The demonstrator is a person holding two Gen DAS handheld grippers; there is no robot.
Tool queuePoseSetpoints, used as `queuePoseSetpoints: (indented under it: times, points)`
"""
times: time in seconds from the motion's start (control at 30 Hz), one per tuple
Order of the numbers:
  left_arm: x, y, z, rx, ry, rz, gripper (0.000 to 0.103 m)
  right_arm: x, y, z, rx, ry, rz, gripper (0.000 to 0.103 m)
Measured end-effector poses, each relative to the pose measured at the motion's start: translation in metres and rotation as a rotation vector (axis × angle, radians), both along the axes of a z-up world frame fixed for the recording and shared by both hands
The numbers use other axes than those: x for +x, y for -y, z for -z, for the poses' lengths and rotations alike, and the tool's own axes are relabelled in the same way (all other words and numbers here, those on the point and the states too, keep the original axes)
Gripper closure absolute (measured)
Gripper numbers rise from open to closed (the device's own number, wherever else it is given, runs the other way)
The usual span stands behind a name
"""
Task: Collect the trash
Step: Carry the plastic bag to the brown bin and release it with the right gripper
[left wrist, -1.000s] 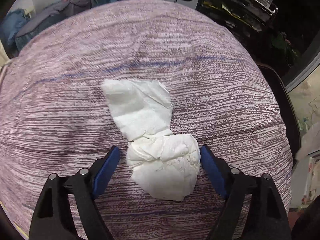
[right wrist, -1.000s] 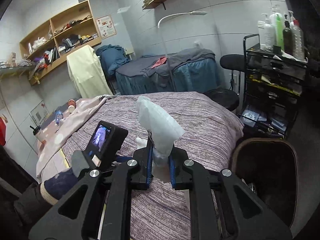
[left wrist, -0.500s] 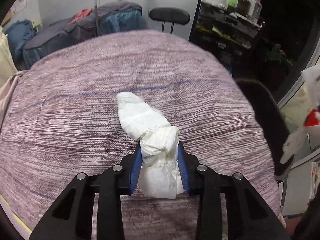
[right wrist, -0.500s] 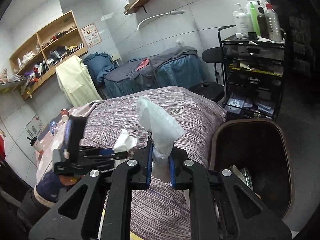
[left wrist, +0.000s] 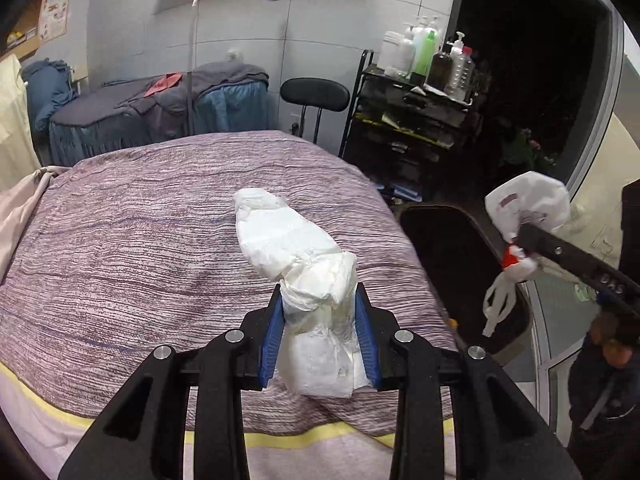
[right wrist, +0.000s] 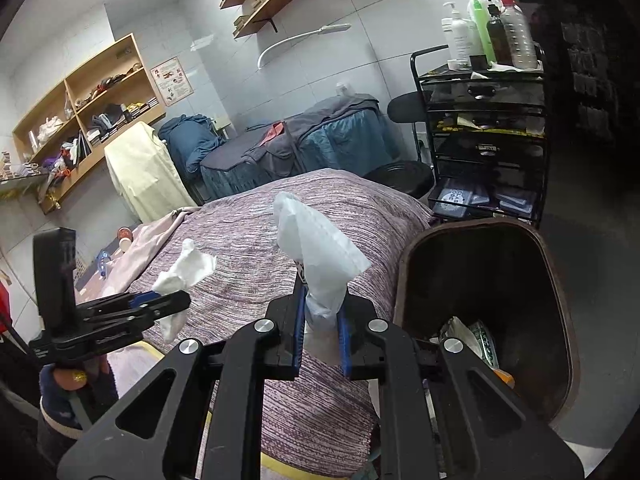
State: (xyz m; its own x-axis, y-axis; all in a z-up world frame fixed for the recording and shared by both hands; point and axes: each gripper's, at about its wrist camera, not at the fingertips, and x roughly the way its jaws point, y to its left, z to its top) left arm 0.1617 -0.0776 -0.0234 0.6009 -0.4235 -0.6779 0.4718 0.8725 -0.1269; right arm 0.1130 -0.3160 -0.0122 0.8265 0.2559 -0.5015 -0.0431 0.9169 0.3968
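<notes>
Both claws are clamped on trash above the bed (left wrist: 140,240): the left claw (left wrist: 319,334) pinches a tissue wad (left wrist: 304,276), the right claw (right wrist: 322,334) a plastic bag (right wrist: 320,256). The bin (right wrist: 556,292) stands at two o'clock in the right view. Carry each piece fully over the rim before opening, since light tissue may drift or cling to the pads.

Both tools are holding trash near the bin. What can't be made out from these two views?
- Bin contents: right wrist view shows only scraps; the right tool covers the rest.
- Bin floor: left wrist view, too dark.
- Plastic bag print: mostly pinched out of sight.
- Wadded tissue underside: left wrist view, hidden inside the left tool.
- Cart bottle labels: too small.
</notes>
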Motion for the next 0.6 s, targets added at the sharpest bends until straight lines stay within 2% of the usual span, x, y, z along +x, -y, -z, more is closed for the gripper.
queuePoseSetpoints:
  times: [0.4, 0.6]
  points:
    - [-0.025, 0.033, -0.012, -0.061, 0.034, 0.070, 0.070, -0.011, 0.038, 0.011, -0.015, -0.005, 0.087, 0.088]
    - [-0.038, 0.051, -0.015, -0.078, 0.039, 0.114, 0.070, 0.003, 0.065, 0.035, -0.011, -0.055, 0.138, 0.088]
